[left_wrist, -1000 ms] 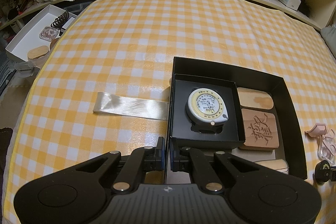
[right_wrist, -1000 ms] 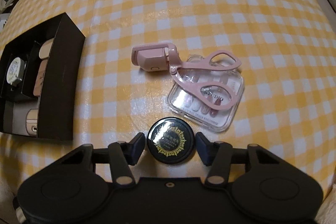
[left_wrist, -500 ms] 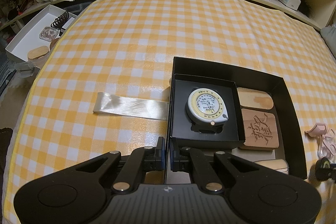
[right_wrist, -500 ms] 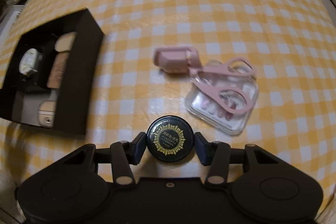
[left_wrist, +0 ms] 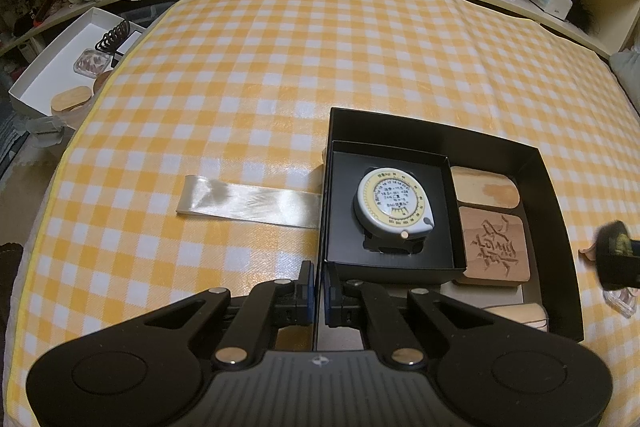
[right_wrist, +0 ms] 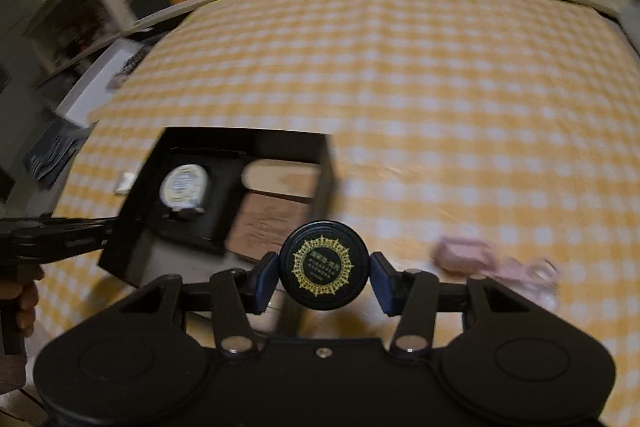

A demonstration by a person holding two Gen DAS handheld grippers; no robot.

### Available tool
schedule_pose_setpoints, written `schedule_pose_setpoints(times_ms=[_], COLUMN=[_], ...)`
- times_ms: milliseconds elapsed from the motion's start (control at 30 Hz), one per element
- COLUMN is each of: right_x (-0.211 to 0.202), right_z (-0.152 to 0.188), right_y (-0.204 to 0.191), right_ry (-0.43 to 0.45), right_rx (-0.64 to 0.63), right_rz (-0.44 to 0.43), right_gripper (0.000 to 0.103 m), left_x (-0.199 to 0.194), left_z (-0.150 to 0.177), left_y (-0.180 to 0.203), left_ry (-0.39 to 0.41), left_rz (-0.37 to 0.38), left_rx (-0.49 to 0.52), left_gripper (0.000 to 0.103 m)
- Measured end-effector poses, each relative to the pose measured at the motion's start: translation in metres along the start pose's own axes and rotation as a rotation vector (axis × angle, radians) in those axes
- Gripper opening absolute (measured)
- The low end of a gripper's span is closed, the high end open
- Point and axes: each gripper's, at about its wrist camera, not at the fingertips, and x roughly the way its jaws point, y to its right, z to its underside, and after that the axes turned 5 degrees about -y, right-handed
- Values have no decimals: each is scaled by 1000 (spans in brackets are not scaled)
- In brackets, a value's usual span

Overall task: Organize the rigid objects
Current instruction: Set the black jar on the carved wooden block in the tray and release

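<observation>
My right gripper (right_wrist: 324,277) is shut on a round black tin with a gold emblem (right_wrist: 323,270) and holds it in the air beside the right wall of the black box (right_wrist: 326,167). The tin also shows at the right edge of the left wrist view (left_wrist: 614,243). My left gripper (left_wrist: 319,291) is shut on the near left wall of the black box (left_wrist: 560,227). Inside the box lie a white tape measure (left_wrist: 394,205) in an inner black tray, a plain wooden block (left_wrist: 484,191), a carved wooden block (left_wrist: 496,247) and another wooden piece (left_wrist: 520,313).
A cream ribbon (left_wrist: 248,203) lies left of the box. A pink eyelash curler (right_wrist: 464,253) and a clear case (right_wrist: 536,279) lie at the right on the yellow checked cloth. A white box (left_wrist: 60,75) sits off the table's left. Shelves line the back.
My right gripper has lifted the tin off the cloth and swung left toward the black box. The left gripper has not moved.
</observation>
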Motion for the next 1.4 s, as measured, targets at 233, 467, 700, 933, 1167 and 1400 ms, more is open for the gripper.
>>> schedule_pose_setpoints(times_ms=[233, 467, 700, 933, 1167, 1400], right_x=[33, 58, 76, 64, 51, 39], right_z=[-20, -34, -32, -30, -25, -21], right_y=[-35, -50, -53, -52, -56, -58], right_ry=[-31, -45, -71, -57, -50, -39], right_rx=[-83, -125, -141, -139, -148, -144], right_rz=[24, 75, 101, 65, 50, 27], right_gripper=[50, 50, 52, 66, 78, 94], left_x=[-1, 0, -1, 0, 0, 0], left_z=[-1, 1, 1, 1, 1, 1], left_y=[-1, -1, -1, -1, -1, -1], left_ry=[-1, -2, -2, -2, -2, -2], left_rz=[3, 8, 8, 6, 6, 6], left_rx=[-1, -3, -3, -2, -2, -2], left_gripper=[5, 5, 5, 5, 5, 5])
